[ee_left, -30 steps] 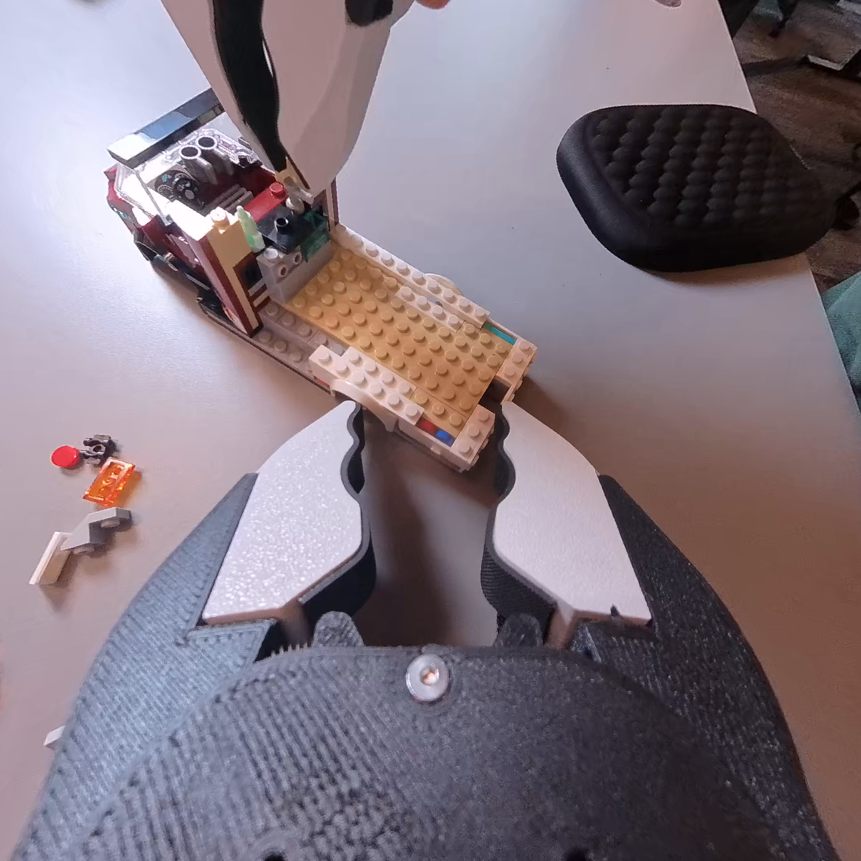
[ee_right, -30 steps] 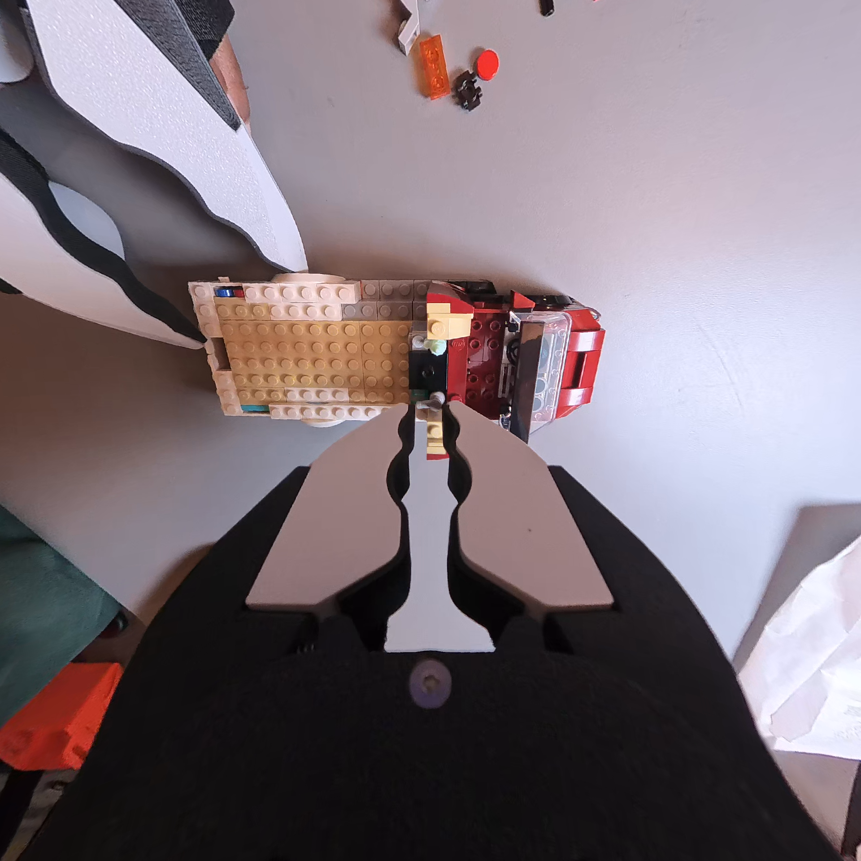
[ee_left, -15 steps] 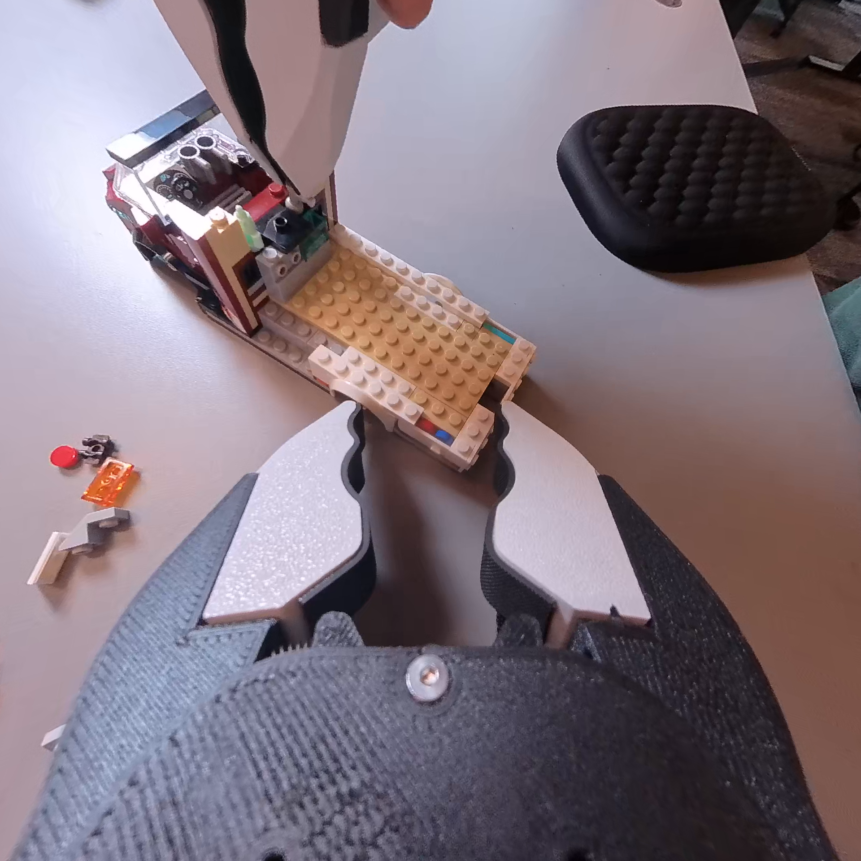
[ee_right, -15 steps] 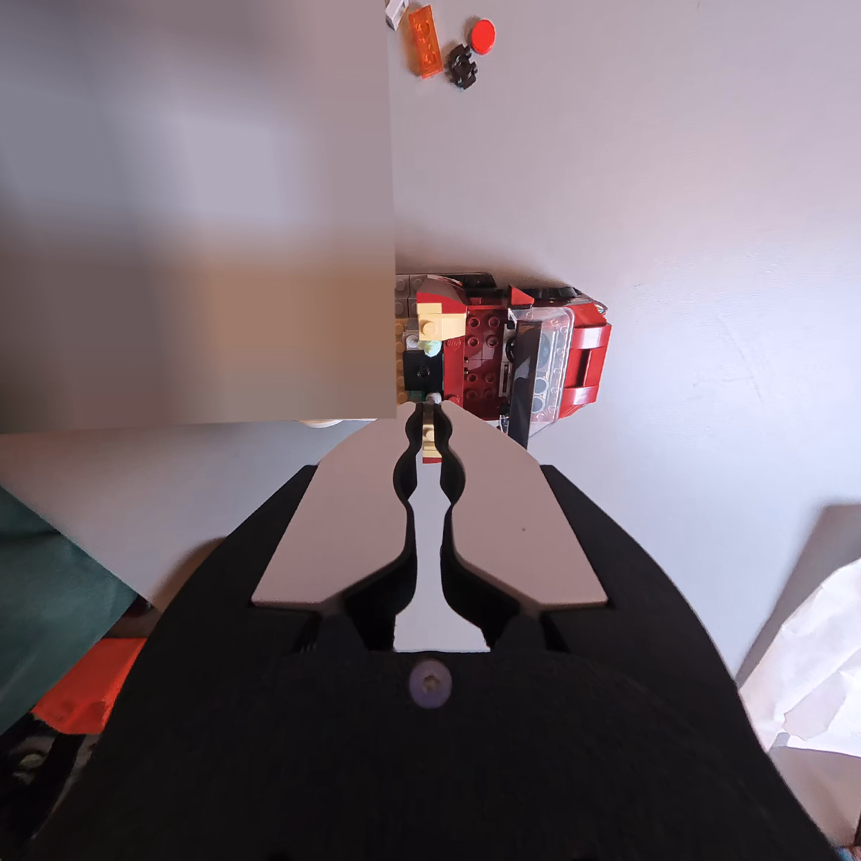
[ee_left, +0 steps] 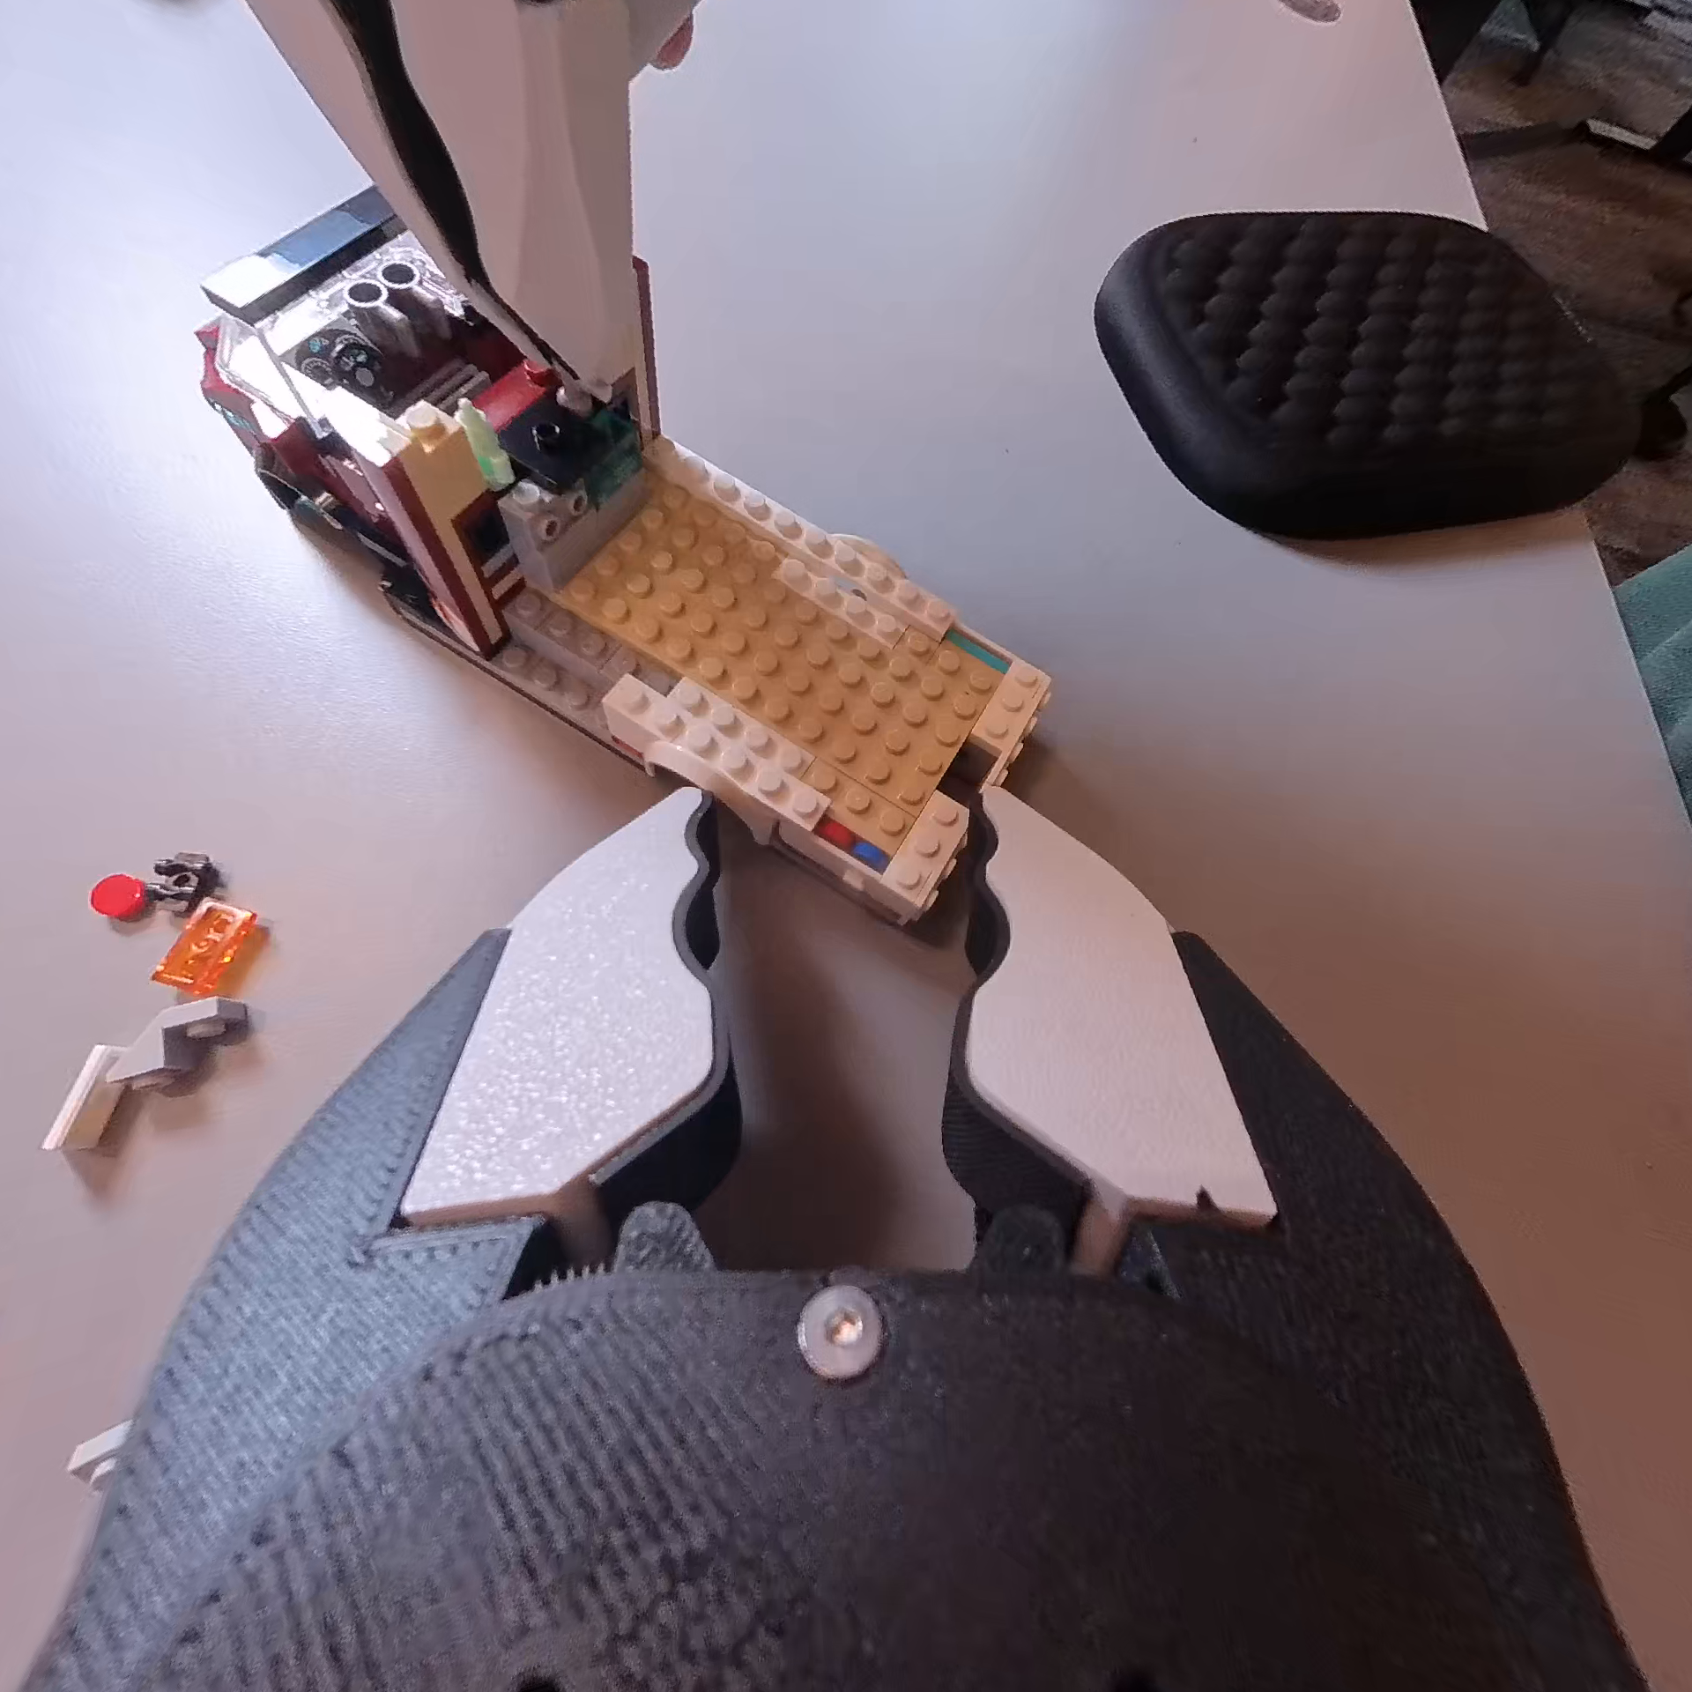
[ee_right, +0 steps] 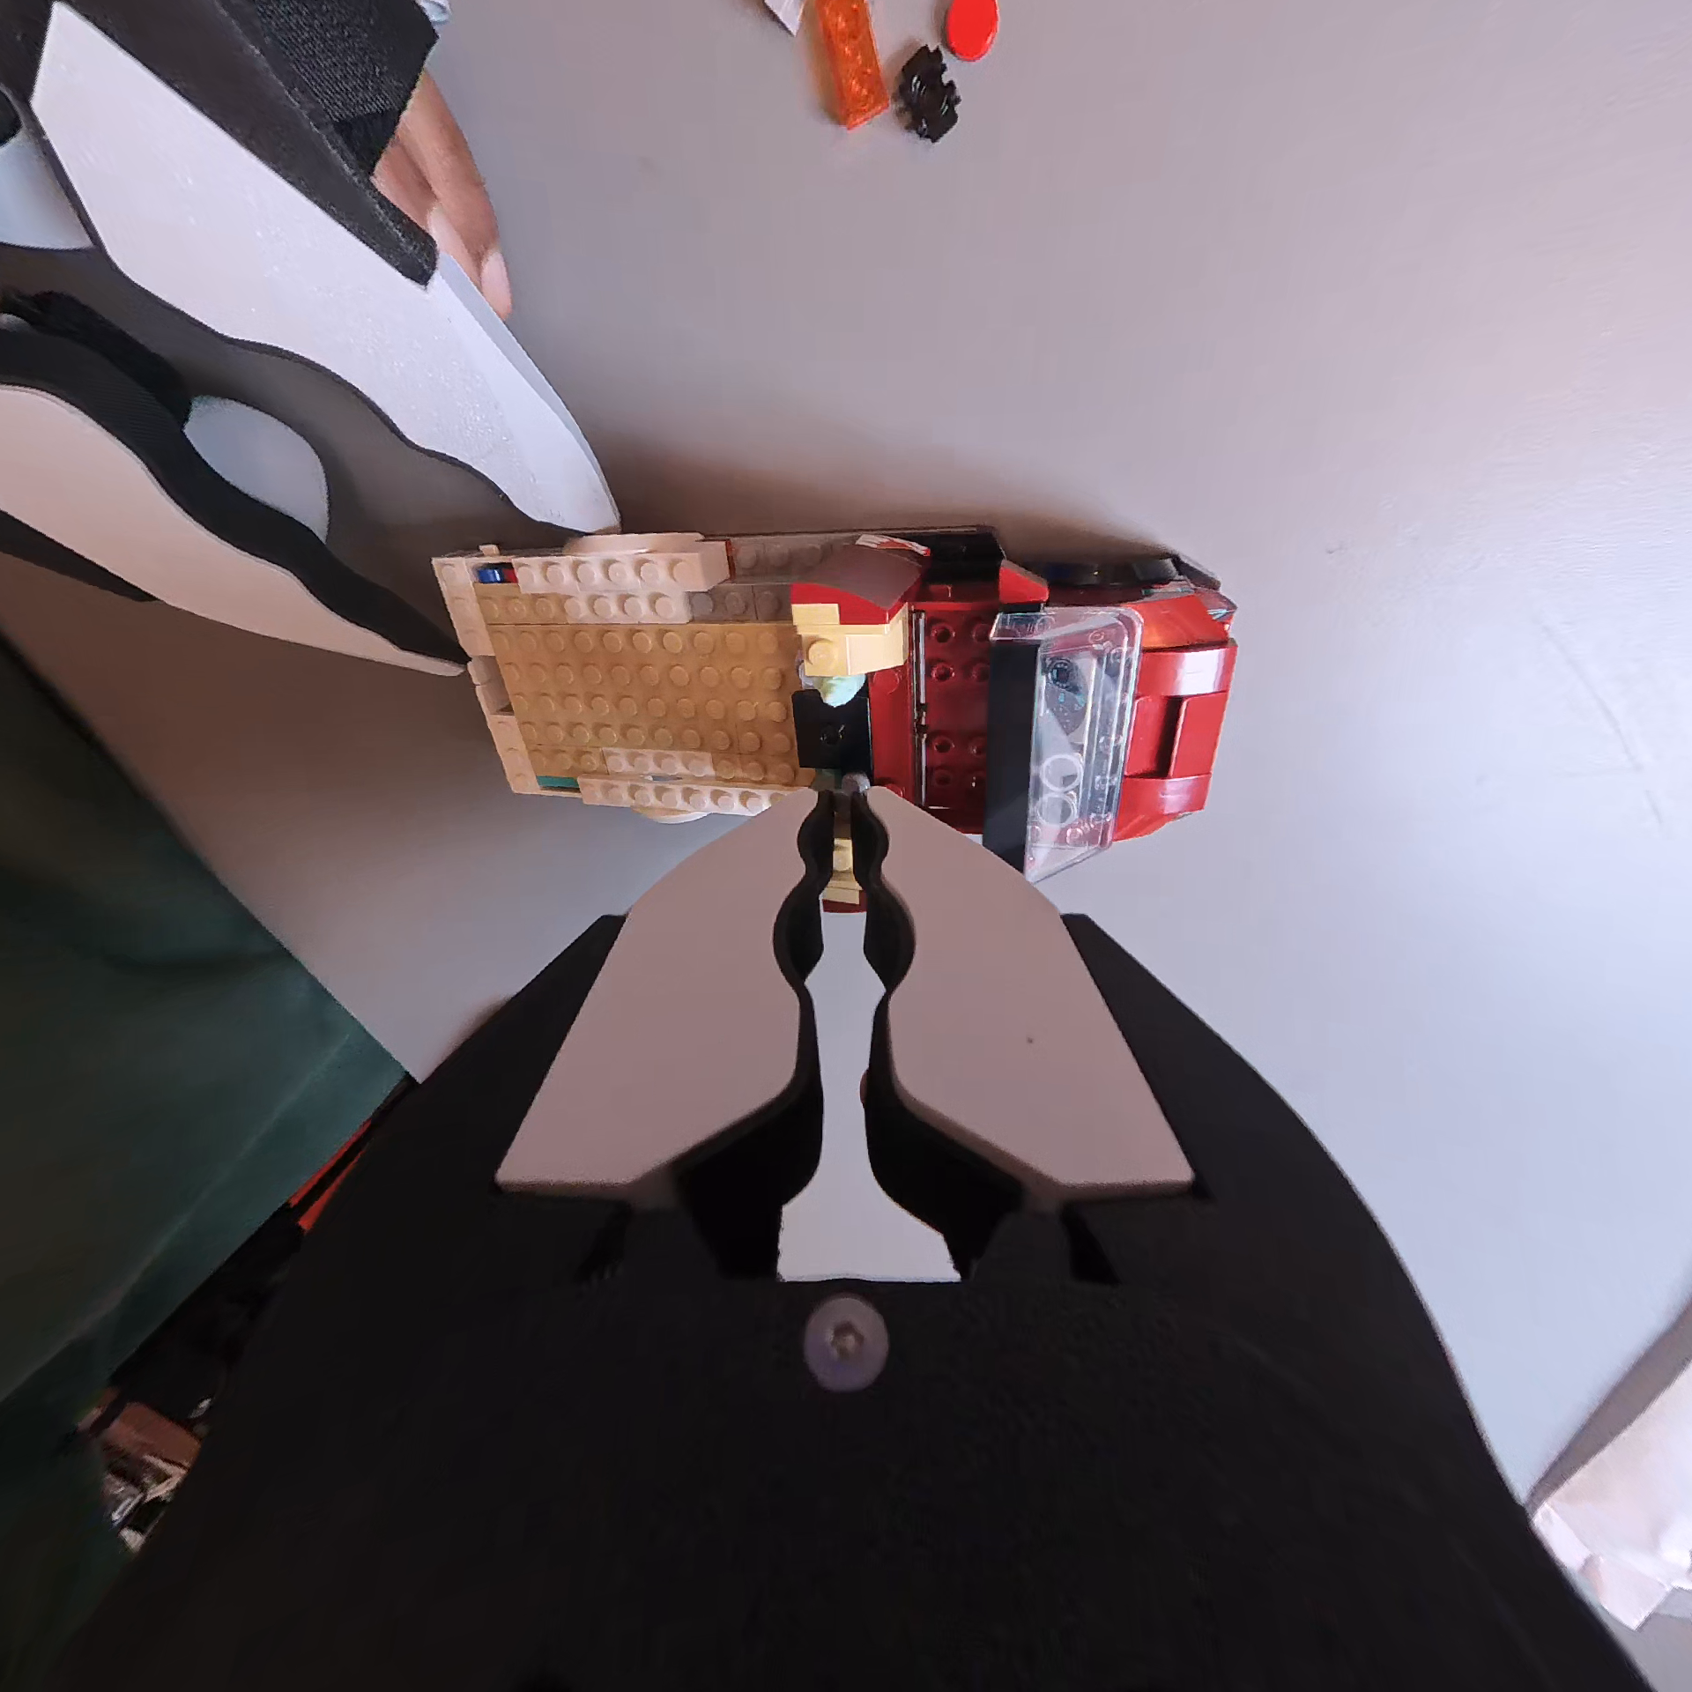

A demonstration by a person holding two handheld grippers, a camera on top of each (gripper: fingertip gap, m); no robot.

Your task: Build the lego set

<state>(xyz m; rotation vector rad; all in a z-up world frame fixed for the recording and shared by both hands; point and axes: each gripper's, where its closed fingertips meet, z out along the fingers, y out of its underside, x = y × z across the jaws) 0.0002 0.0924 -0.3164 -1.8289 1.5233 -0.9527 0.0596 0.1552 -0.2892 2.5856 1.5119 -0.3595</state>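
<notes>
A lego truck [ee_left: 769,641] with a tan studded bed and a dark red cab lies on the grey table; it also shows in the right wrist view [ee_right: 641,677]. My left gripper [ee_left: 840,810] is open, its fingertips on either side of the bed's rear corner and touching it. My right gripper [ee_right: 844,795] comes down from above and is shut on a small grey piece [ee_right: 855,782] at the back of the cab. In the left wrist view the right gripper [ee_left: 568,389] hides part of the cab. The left gripper's fingers [ee_right: 513,430] show at the bed's rear end.
Loose pieces lie left of the truck: a red round tile [ee_left: 116,895], a small black piece [ee_left: 188,874], an orange clear plate [ee_left: 209,948], a grey bracket [ee_left: 188,1035]. A black bumpy cushion [ee_left: 1355,366] sits at the table's right edge. White paper [ee_right: 1611,1502] lies nearby. About 10 cm separates my left fingertips from my right. The orange clear plate [ee_left: 209,948] is about 9 cm from my left fingertips. The right camera catches it too, in the right wrist view [ee_right: 849,58].
My right gripper's fingers have closed from a narrow gap onto the small grey piece and moved a little closer to the cab. The left gripper and the truck have stayed in place.
</notes>
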